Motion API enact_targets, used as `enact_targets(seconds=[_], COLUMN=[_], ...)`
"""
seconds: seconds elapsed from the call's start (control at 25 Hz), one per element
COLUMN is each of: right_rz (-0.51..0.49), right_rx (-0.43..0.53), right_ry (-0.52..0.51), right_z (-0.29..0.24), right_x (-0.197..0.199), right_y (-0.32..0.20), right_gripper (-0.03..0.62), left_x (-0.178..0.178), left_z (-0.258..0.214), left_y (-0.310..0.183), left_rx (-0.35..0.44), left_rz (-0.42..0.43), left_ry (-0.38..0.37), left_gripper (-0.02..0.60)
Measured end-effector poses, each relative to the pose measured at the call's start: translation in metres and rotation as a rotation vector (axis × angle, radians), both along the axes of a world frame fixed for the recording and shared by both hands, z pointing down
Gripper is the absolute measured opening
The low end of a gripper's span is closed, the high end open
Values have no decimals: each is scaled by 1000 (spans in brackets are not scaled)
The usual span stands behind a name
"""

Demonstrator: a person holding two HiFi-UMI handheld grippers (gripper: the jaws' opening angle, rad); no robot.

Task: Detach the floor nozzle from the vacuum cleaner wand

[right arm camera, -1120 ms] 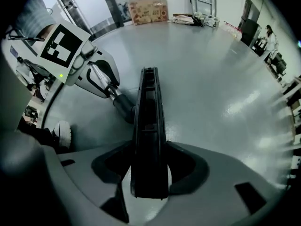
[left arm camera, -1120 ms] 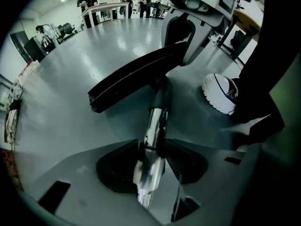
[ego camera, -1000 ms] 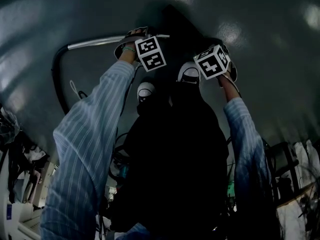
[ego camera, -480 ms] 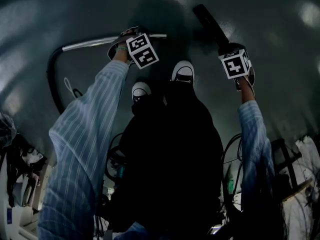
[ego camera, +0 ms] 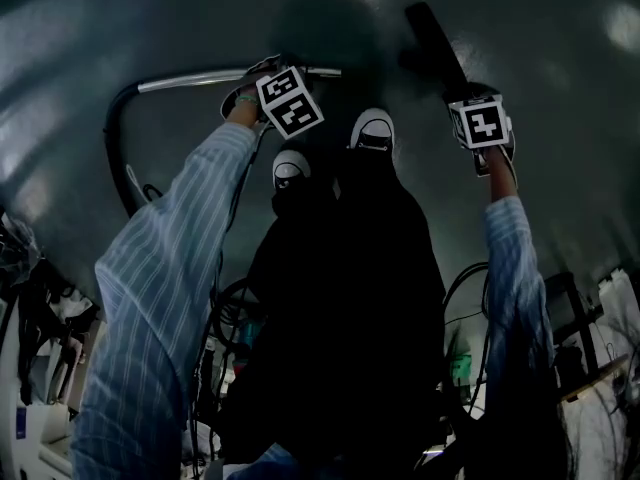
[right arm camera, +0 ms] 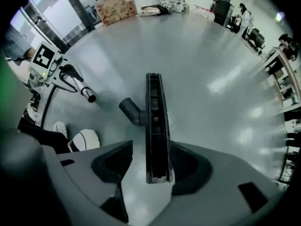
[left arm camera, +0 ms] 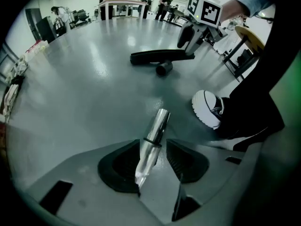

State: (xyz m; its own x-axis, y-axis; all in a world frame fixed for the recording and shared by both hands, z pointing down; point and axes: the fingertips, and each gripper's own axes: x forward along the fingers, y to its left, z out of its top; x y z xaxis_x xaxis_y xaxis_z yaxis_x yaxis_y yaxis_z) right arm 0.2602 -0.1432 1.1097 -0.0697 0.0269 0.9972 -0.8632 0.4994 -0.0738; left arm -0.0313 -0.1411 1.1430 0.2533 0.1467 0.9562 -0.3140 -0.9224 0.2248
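The silver wand (ego camera: 200, 78) lies across the grey floor, its bare end (left arm camera: 161, 117) free of the nozzle. My left gripper (ego camera: 262, 71) hangs over it, open. The tube (left arm camera: 155, 131) shows in the gap between the pads, with floor visible on its right side. The black floor nozzle (ego camera: 430, 38) lies apart to the right, underside up (right arm camera: 157, 121), neck (right arm camera: 131, 111) sticking out sideways. My right gripper (right arm camera: 151, 147) points down over the nozzle's near end. Its jaws straddle that end, open, with floor showing beside the left pad.
The person's white-toed shoes (ego camera: 372, 128) stand between the wand and the nozzle. A black hose (ego camera: 115, 148) curves off the wand's left end. Cables and clutter fill the lower edges. Tables, a stool (left arm camera: 249, 34) and boxes (right arm camera: 115, 7) ring the room.
The right gripper has swung out to the right with the nozzle, pulling it away from the wand's end. The left gripper stays over the wand and has lifted slightly.
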Motion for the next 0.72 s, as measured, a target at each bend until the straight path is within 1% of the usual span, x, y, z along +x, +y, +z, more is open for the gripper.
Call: enact_targets(seconds=[0.2,0.32,0.4,0.56,0.64,0.72], right_rz=[28,65,101,216,255,287], right_rx=[-27,-4,15,40,80,134], right_ry=[-17,-59,-104,-230,-278,-305], right_z=[-50,-92,-124,-204,-249,-299], right_x=[-7,-17,-27,-50,-60,-70], right_y=[14,21,21,20,18,13], right_gripper=[227,227,227,225,225,225], left_x=[-5,-4,-2,7,11,12], left_z=[-64,-113,-151,-243,-291,-342], left_y=[5,7,5,1,2,-4], left_rx=[-6,0,20,47,55,103], left_rz=[-216,-296,-350,-492,-562,-653], left_ry=[42,61,82,170,213,266], left_gripper=[176,176,176,176,176,176])
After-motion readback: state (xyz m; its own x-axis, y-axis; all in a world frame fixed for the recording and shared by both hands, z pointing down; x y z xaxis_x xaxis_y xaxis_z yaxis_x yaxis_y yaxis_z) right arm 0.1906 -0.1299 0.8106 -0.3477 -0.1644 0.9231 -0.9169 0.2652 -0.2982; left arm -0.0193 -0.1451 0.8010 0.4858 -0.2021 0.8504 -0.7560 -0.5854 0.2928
